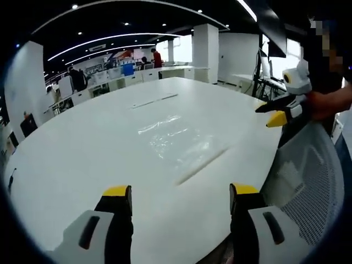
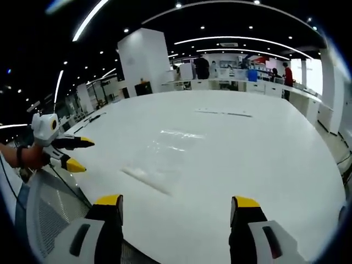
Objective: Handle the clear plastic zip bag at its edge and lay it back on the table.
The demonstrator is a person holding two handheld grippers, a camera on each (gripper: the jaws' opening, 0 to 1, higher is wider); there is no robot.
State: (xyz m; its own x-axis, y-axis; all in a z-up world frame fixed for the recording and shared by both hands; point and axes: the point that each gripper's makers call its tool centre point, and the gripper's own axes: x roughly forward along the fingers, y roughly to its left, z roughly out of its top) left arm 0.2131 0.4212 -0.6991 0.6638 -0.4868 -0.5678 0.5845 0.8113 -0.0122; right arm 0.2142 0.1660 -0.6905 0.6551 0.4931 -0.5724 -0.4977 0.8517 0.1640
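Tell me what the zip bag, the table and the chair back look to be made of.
Zip bag: thin clear plastic film, glossy; ceiling lights glint off its wrinkles and the table shows through.
Table: smooth white top, probably laminate, with a soft sheen.
Chair back: pale woven mesh; its fine grid of holes is visible.

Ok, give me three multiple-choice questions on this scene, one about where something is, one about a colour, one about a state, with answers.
1. Where is the clear bag?
A. flat on the white table
B. on the mesh chair
C. held in a tool

2. What colour are the tool tips?
A. red
B. yellow
C. green

3. How are the left tool and right tool?
A. both shut on the bag
B. one shut
C. both open, holding nothing

Answers: 1 A, the bag lies on the tabletop ahead of both tools. 2 B, yellow caps top the black jaws. 3 C, each pair of jaws stands wide apart with bare table between.
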